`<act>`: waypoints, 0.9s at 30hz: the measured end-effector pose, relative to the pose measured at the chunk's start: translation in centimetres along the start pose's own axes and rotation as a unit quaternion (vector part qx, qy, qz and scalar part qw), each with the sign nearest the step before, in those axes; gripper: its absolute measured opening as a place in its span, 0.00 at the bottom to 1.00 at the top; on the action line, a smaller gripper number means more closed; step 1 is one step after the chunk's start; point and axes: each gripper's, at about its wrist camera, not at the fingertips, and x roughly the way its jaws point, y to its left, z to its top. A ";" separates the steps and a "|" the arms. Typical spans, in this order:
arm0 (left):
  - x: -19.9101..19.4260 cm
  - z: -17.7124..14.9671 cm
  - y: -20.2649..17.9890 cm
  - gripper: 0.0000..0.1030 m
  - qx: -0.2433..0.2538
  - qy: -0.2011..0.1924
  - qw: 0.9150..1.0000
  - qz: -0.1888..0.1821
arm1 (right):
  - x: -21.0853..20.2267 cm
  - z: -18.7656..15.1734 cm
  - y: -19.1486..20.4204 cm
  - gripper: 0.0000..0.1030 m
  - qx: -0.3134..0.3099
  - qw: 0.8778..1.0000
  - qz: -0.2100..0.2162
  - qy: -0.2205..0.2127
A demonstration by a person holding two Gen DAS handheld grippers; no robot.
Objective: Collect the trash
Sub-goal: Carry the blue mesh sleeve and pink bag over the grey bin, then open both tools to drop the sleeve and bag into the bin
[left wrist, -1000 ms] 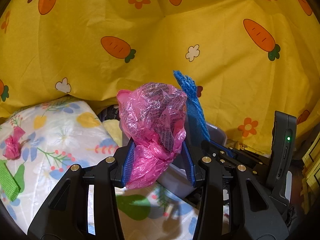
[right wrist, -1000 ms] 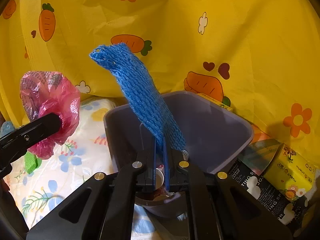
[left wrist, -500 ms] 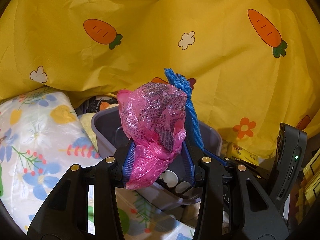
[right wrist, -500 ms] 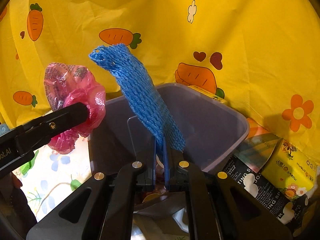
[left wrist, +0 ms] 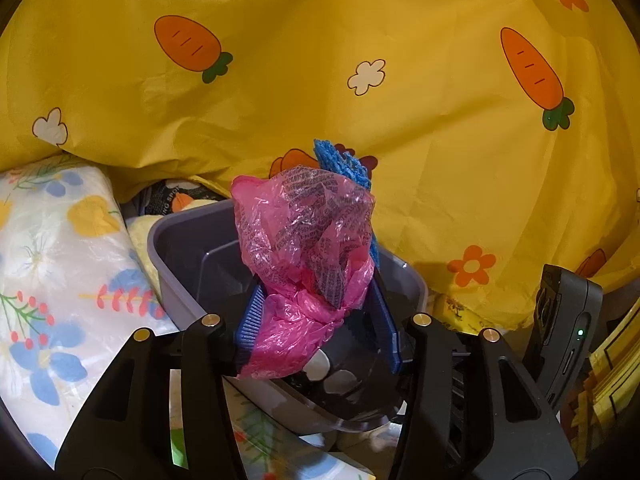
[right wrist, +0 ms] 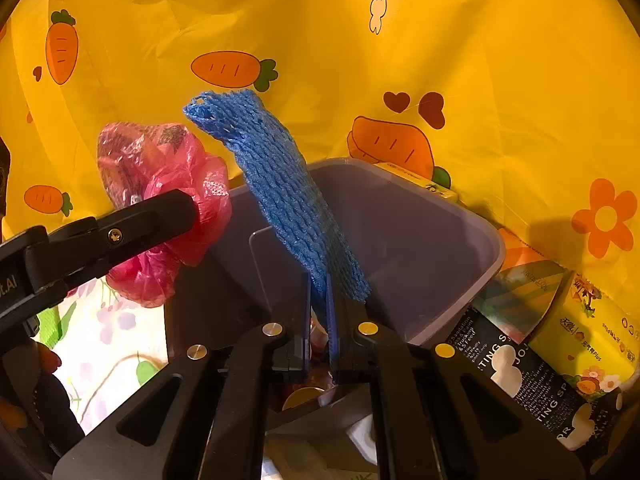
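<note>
My left gripper (left wrist: 316,320) is shut on a crumpled pink plastic bag (left wrist: 304,240) and holds it over the near rim of a grey plastic bin (left wrist: 176,236). My right gripper (right wrist: 320,320) is shut on a blue foam net sleeve (right wrist: 280,188) that stands up over the bin (right wrist: 440,240). The pink bag (right wrist: 160,184) and the left gripper's finger (right wrist: 140,224) show at the left of the right wrist view. The top of the blue net (left wrist: 340,160) peeks out behind the pink bag. Some scraps lie in the bin's bottom.
A yellow carrot-print cloth (left wrist: 360,60) hangs behind everything. A white flowered table cover (left wrist: 52,260) lies left of the bin. Black and yellow printed packs (right wrist: 560,352) lie right of the bin. The right gripper's black body (left wrist: 564,328) stands at the right.
Both grippers have moved toward the bin with their loads. The pink bag has shifted right, from over the flowered cover to over the bin's rim. The bin looks closer.
</note>
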 end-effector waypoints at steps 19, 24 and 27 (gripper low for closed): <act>-5.1 -1.1 4.7 0.93 -0.027 -0.049 0.994 0.098 | -0.9 -0.1 0.5 0.65 -0.014 0.998 -0.049 -0.043; -6.6 -1.8 5.9 0.93 -0.026 -0.049 0.990 0.131 | -1.2 -0.3 1.2 0.67 -0.018 0.997 -0.055 -0.048; -7.5 -2.3 6.7 0.93 -0.028 -0.051 0.987 0.147 | -1.4 -0.5 1.7 0.68 -0.024 0.997 -0.059 -0.051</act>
